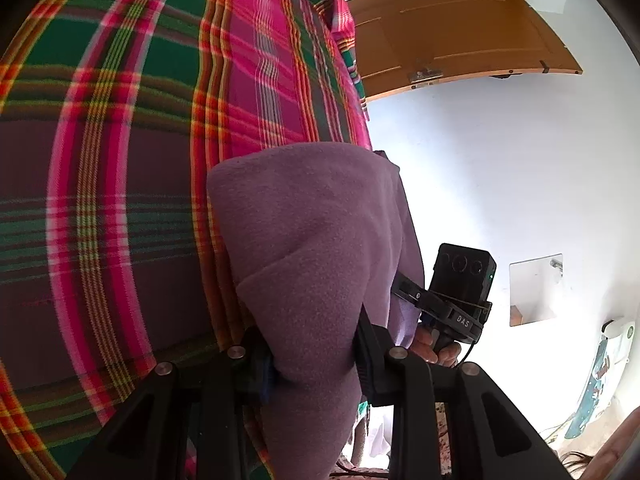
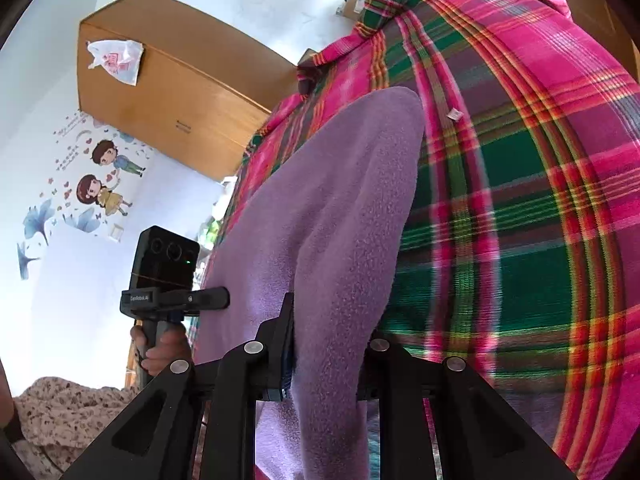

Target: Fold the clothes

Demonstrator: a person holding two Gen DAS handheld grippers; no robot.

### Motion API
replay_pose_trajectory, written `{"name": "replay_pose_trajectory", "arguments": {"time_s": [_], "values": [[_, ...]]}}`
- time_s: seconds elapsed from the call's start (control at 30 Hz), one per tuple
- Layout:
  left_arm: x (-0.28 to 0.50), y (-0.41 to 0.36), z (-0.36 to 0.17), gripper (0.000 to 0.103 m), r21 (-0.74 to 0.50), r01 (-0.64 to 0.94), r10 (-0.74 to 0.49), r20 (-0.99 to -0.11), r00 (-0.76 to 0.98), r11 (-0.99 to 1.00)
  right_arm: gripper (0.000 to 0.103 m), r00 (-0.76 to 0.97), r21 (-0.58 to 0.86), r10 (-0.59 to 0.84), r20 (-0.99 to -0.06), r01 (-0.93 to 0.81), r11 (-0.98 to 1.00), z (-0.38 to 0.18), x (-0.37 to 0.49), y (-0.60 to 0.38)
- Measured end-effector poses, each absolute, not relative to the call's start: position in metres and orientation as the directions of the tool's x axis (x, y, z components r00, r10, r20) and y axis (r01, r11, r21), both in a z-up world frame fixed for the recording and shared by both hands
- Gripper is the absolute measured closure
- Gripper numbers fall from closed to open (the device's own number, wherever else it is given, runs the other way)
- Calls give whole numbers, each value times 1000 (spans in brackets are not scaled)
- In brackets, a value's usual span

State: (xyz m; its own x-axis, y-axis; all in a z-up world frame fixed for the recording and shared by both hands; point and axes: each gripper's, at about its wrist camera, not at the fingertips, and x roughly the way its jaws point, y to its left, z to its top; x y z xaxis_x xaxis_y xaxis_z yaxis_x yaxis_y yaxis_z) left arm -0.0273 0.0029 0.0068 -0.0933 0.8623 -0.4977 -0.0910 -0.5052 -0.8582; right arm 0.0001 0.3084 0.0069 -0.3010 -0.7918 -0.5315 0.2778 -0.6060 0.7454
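A purple fleece garment (image 1: 312,248) hangs raised in the air, close against a person's pink and green plaid shirt (image 1: 120,152). My left gripper (image 1: 314,364) is shut on a bunched fold of the fleece. In the right wrist view the same fleece (image 2: 332,208) rises between the fingers of my right gripper (image 2: 328,360), which is shut on it too. Each view shows the other unit's camera block (image 1: 464,280) (image 2: 168,268), held by a hand (image 2: 164,348). The garment's lower part is hidden.
The plaid shirt (image 2: 528,200) fills much of both views. An orange wooden door (image 1: 460,32) and white wall lie behind. A wooden cabinet (image 2: 168,92) carries a plastic bag (image 2: 116,60), with cartoon wall stickers (image 2: 100,184) below. Floral bedding (image 2: 60,412) lies low left.
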Motion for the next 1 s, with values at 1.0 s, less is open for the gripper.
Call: {"name": "replay_pose_trajectory", "arguments": {"time_s": [1.0], "values": [[-37, -113, 28, 71, -854, -36, 826, -489, -279, -518, 84, -239, 752, -833, -500, 357, -554, 18, -26, 235]]}}
